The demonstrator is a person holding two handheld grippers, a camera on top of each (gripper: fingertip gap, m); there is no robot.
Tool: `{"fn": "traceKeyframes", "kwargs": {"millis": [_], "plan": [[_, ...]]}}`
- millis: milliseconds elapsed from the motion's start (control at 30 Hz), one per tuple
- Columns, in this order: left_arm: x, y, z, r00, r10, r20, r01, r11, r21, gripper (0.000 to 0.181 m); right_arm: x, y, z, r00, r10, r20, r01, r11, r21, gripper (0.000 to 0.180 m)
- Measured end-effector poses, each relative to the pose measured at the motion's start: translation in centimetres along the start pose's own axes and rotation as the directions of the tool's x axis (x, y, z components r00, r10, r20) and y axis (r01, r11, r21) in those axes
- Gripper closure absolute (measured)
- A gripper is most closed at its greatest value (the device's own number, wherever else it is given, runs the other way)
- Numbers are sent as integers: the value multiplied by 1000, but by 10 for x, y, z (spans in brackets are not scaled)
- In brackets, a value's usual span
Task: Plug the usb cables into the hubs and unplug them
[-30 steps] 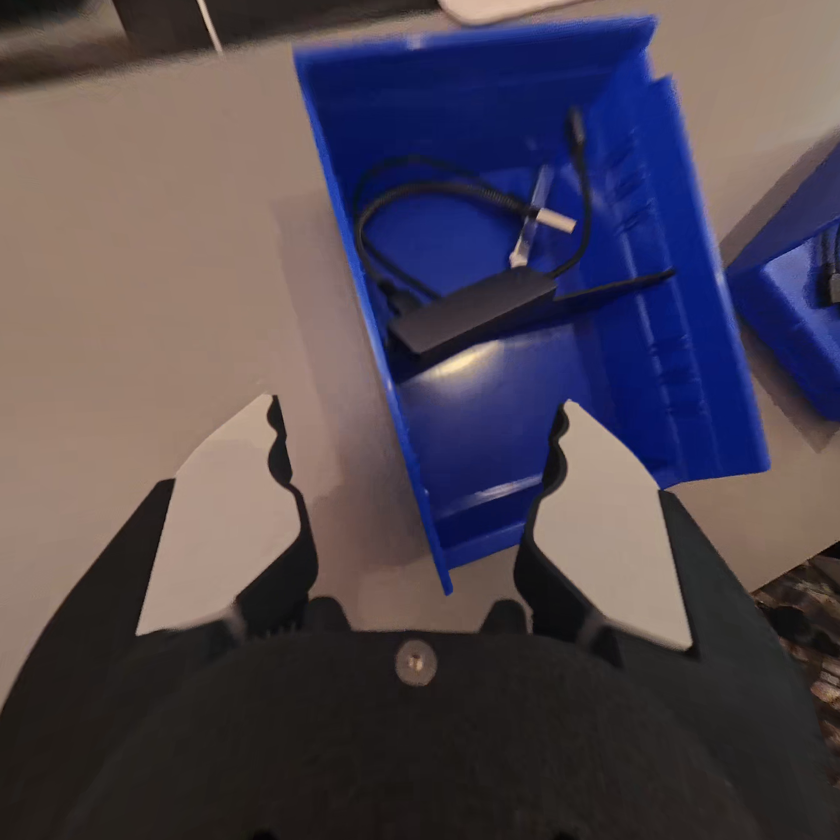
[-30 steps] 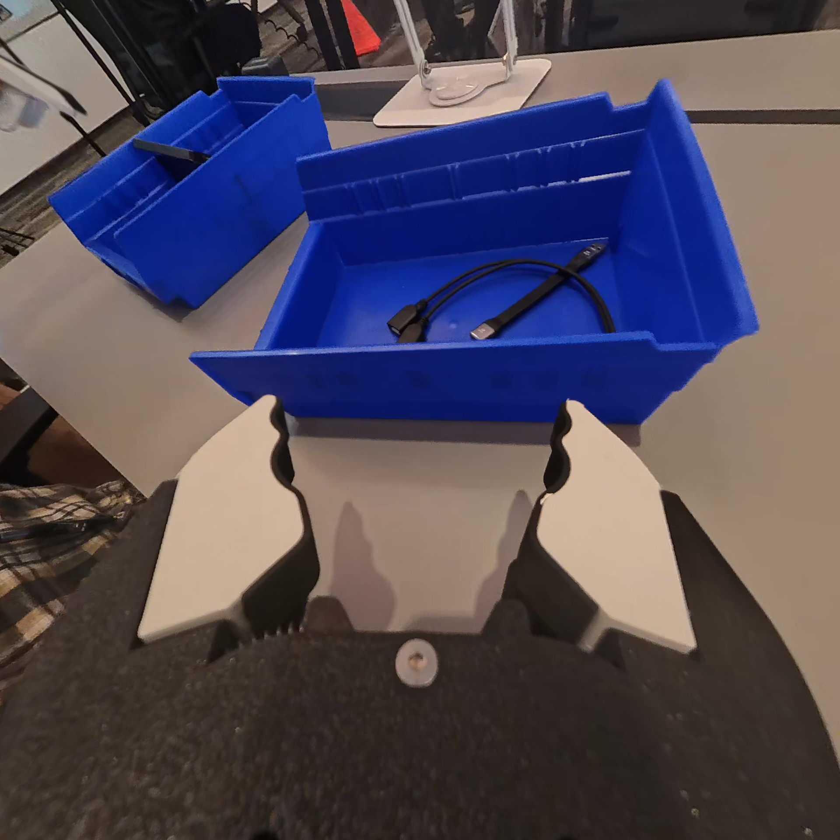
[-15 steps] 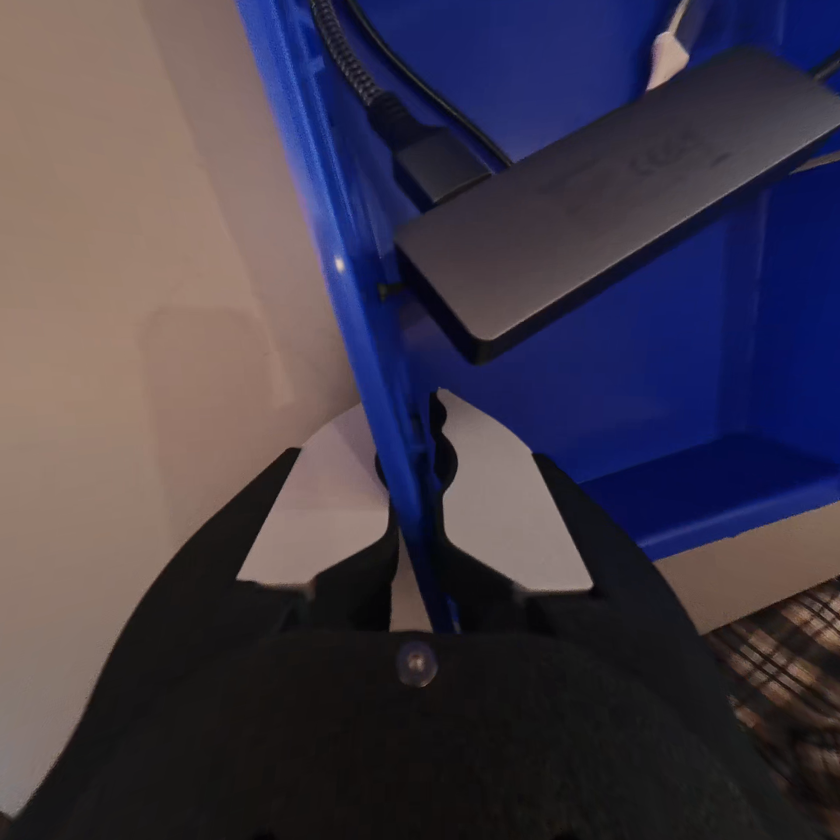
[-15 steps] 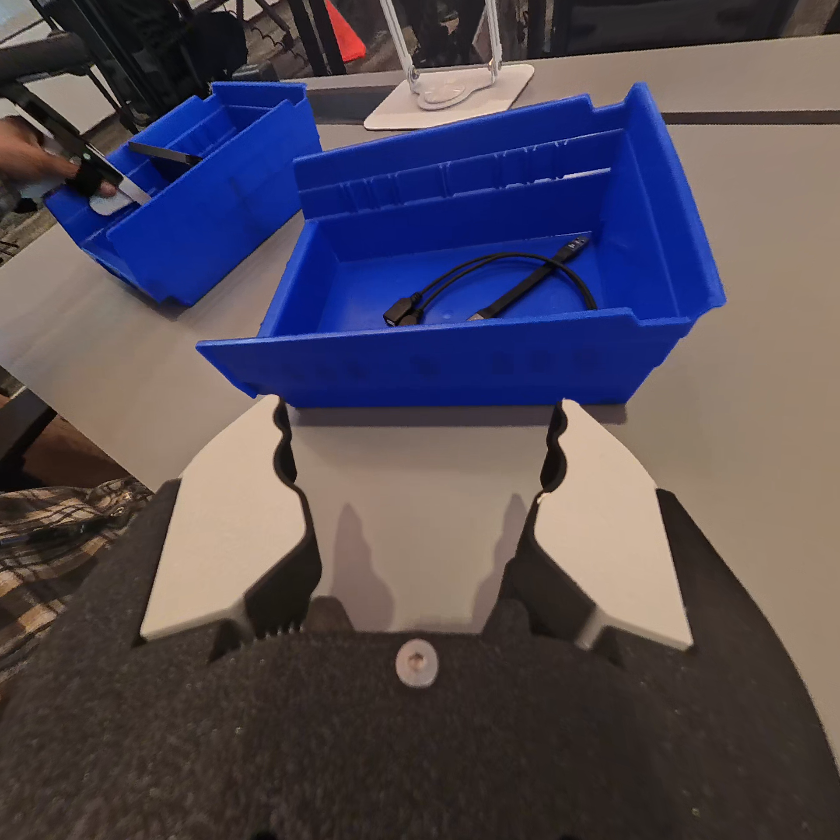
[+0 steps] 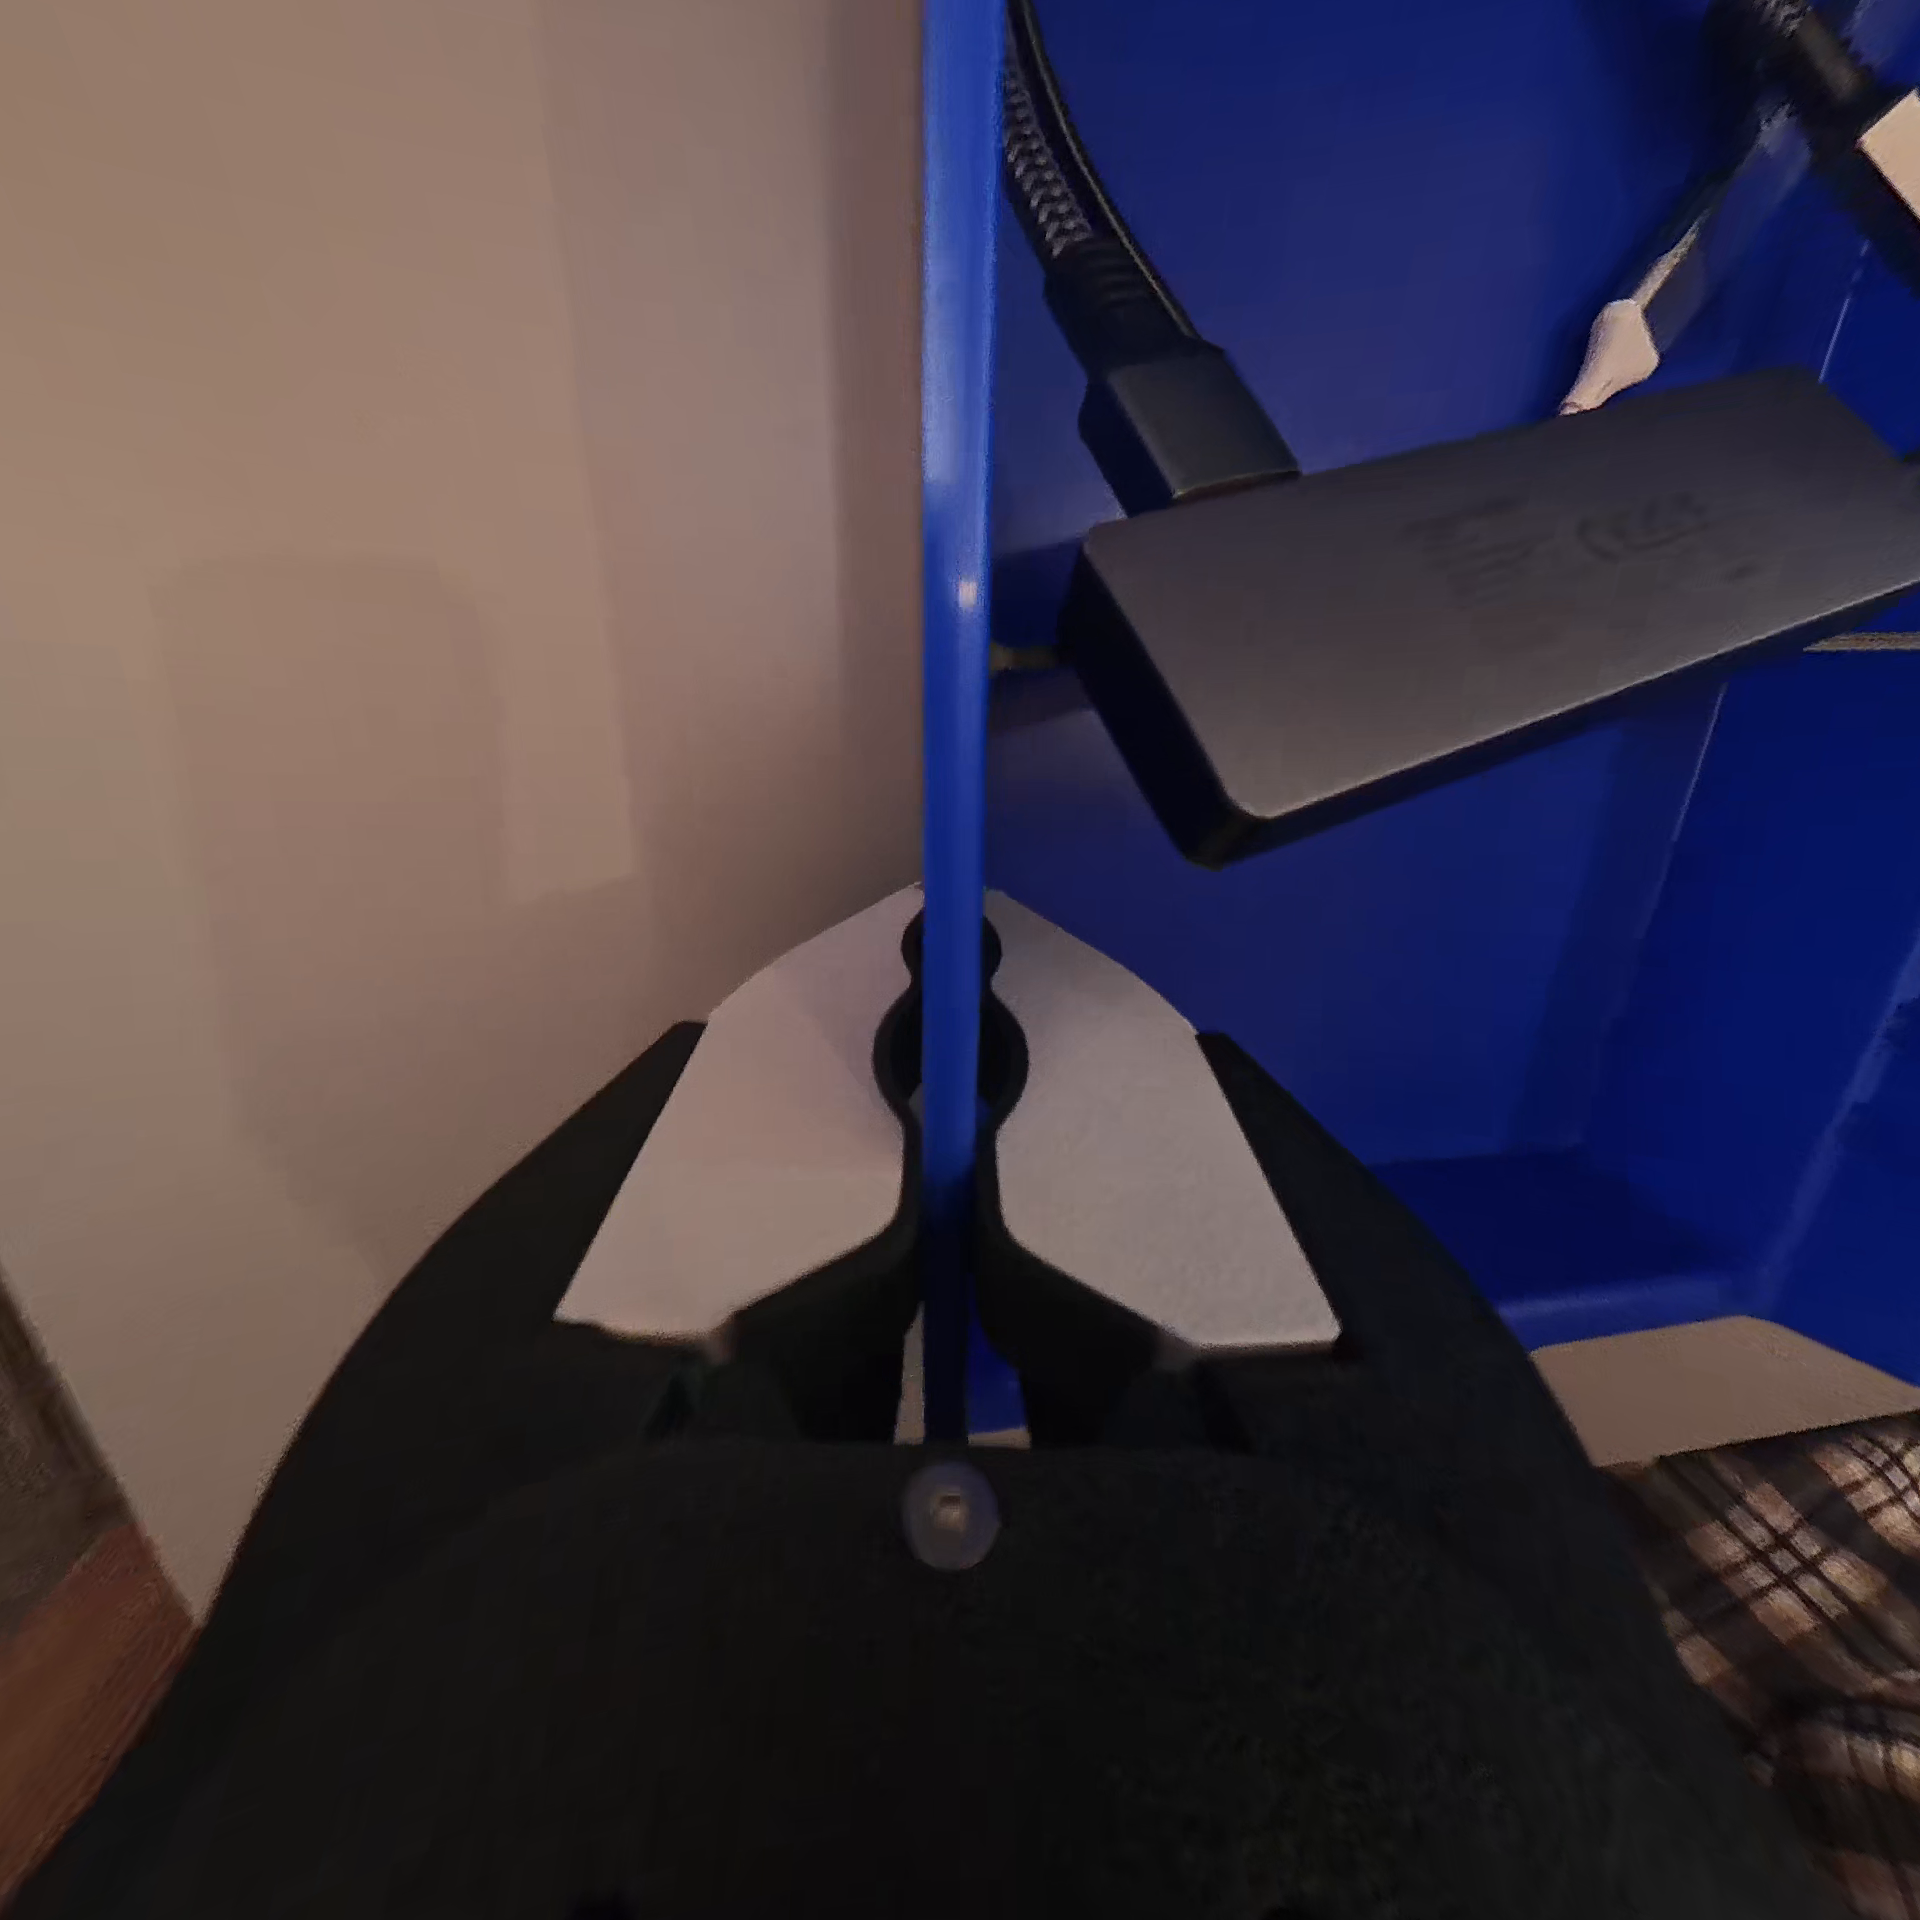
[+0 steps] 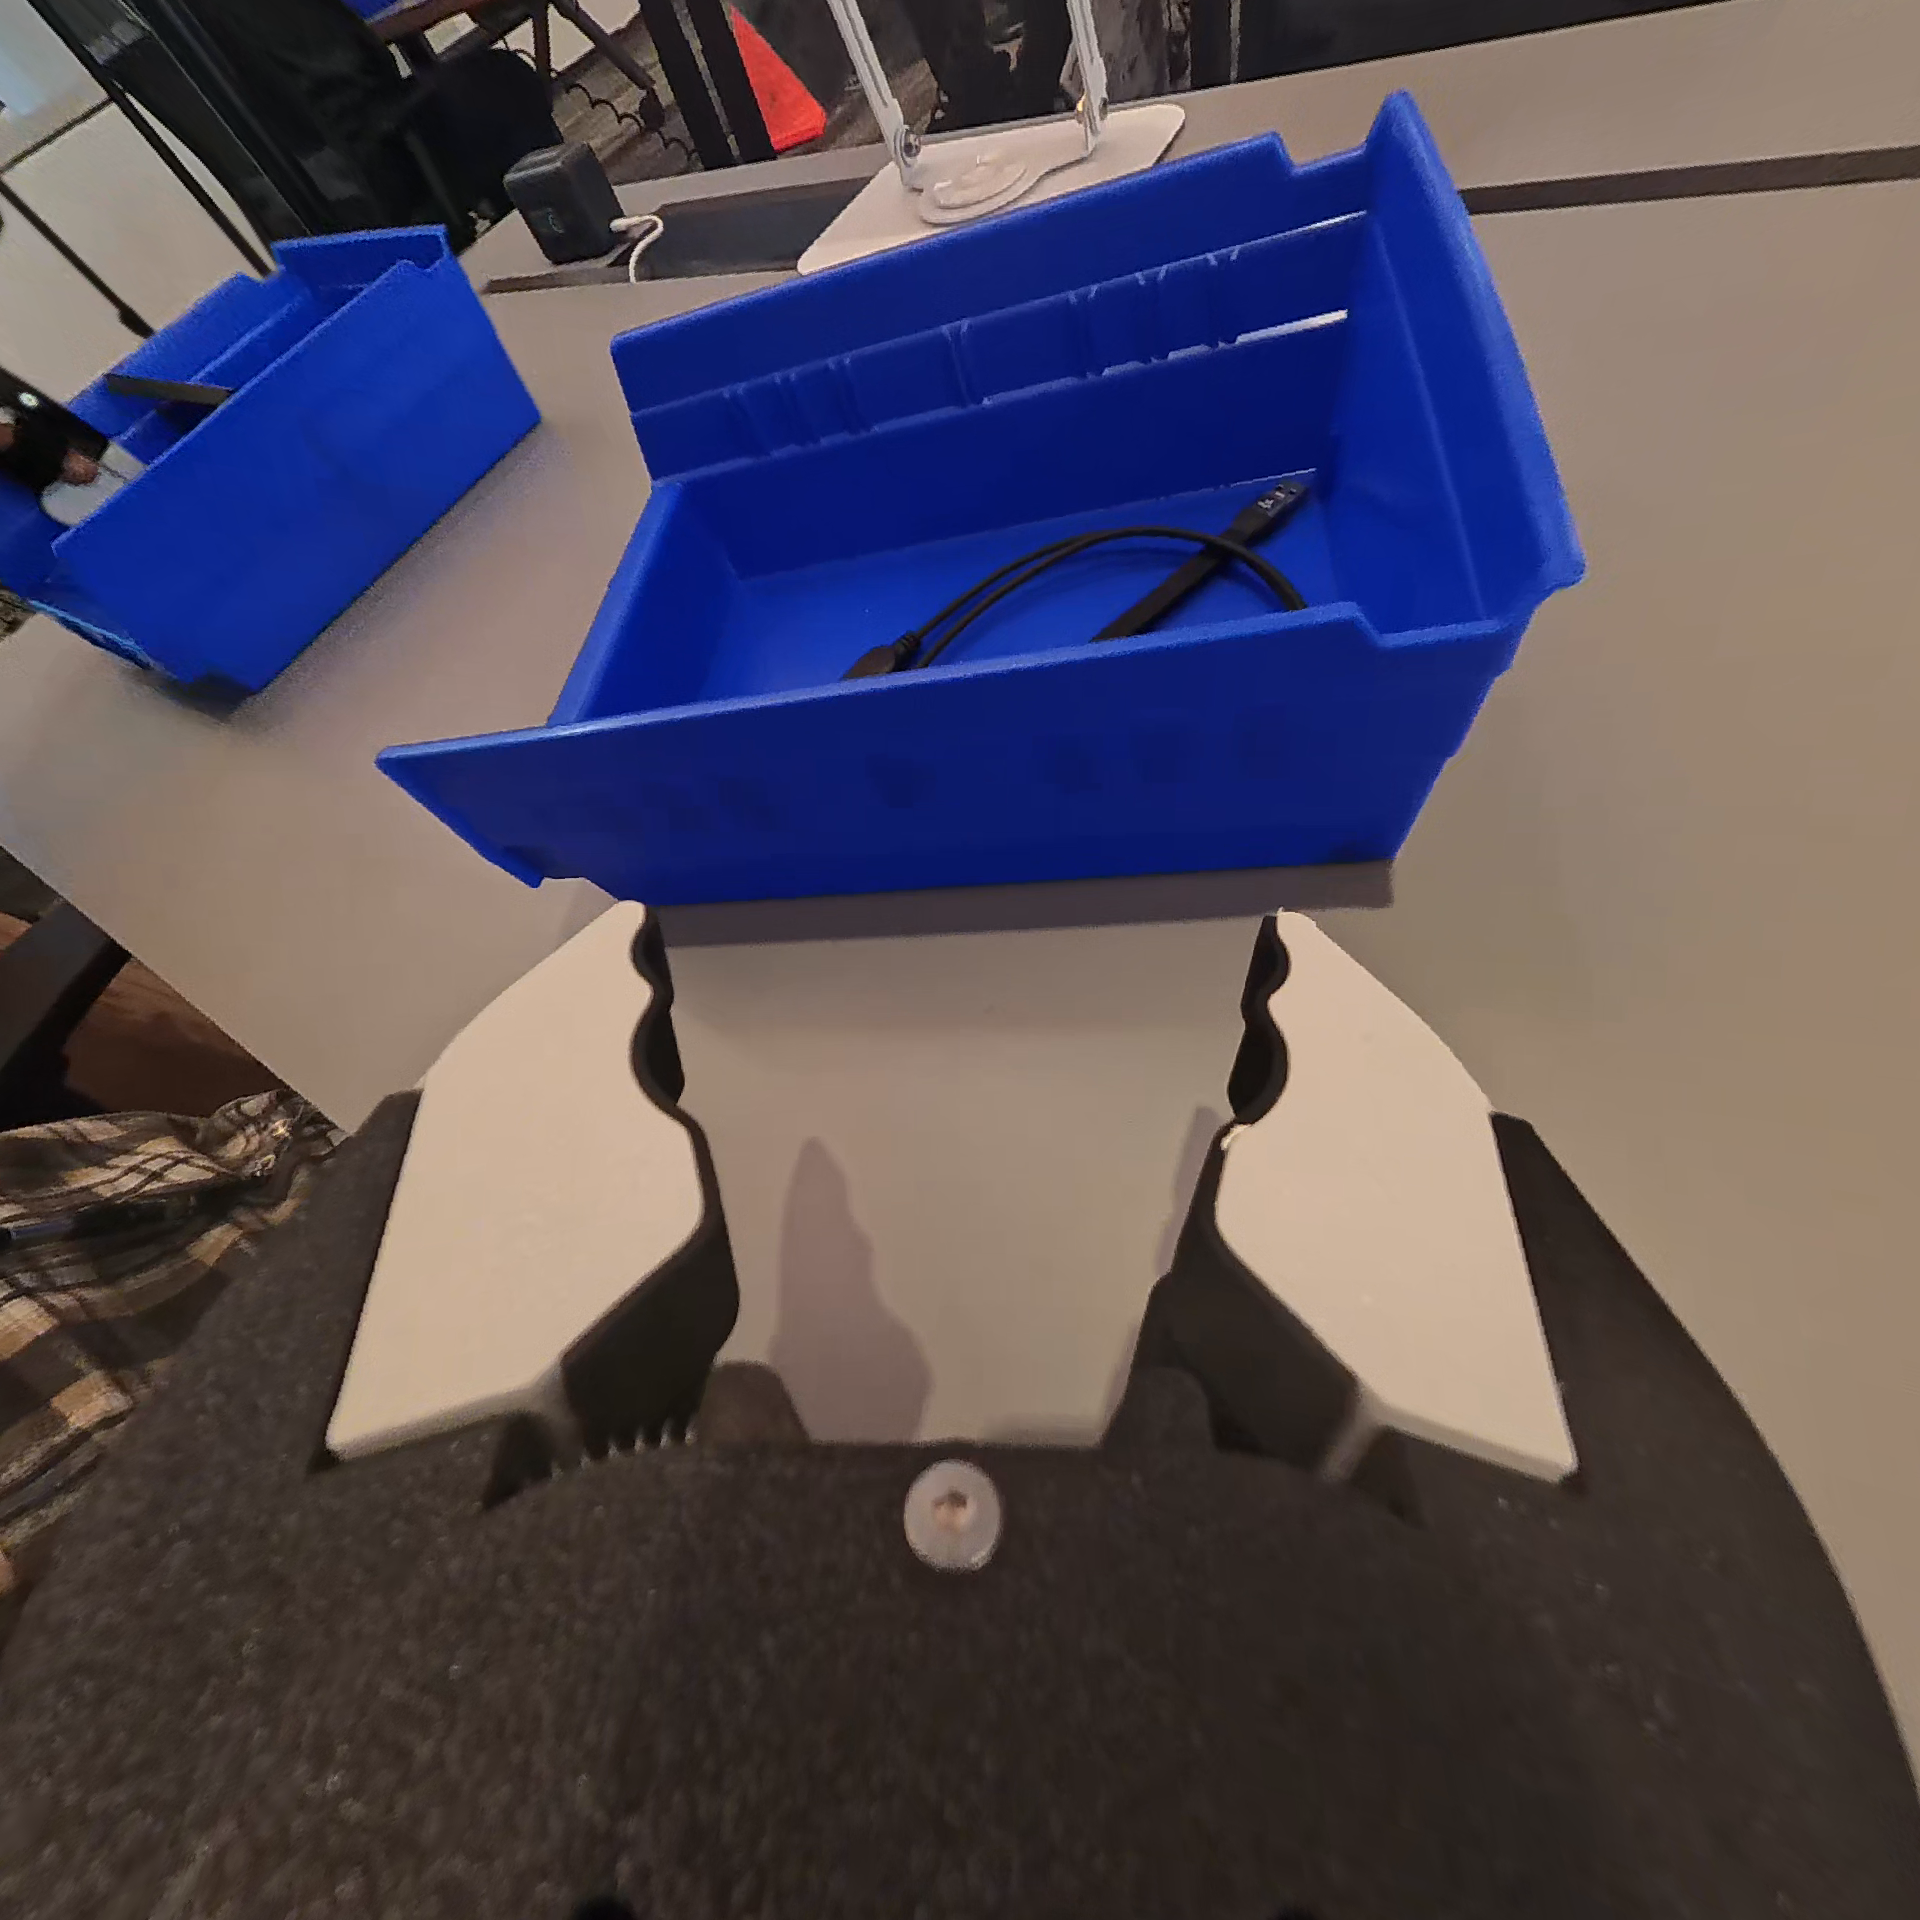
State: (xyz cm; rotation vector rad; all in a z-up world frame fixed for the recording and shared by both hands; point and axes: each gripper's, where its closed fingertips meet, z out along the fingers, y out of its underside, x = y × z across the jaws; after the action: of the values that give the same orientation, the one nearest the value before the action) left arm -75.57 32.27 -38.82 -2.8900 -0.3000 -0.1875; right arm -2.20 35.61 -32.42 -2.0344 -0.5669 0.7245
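Flat dark grey rectangular USB hub (image 5: 1486, 623), bearing faint, illegible printing on its top face, lies inside the left blue plastic bin (image 5: 1351, 260), just beside the bin's side wall (image 5: 956, 520); a braided black cable (image 5: 1081, 239) is plugged into its end. The left gripper (image 5: 951, 935) has its jaws closed on that wall. The right gripper (image 6: 956, 935), jaws wide apart and empty, hangs over the grey table (image 6: 1714, 727) near a second blue plastic bin (image 6: 987, 810) holding thin black USB cables (image 6: 1101, 582).

Bin wall (image 6: 966, 821) blocks bare table (image 6: 935, 1195) ahead.
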Motion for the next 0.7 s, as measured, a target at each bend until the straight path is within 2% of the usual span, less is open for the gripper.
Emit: {"fn": "traceKeyframes", "kwargs": {"millis": [333,700], "plan": [[-86,10,-24,994,-96,61,94,995,21,177,-6,-1,9,1000,1,-23,-2,999,-37,76],[-111,3,-16,999,-52,5,52,999,11,177,-25,-18,22,998,-26,-49,22,997,-69,77]]}}
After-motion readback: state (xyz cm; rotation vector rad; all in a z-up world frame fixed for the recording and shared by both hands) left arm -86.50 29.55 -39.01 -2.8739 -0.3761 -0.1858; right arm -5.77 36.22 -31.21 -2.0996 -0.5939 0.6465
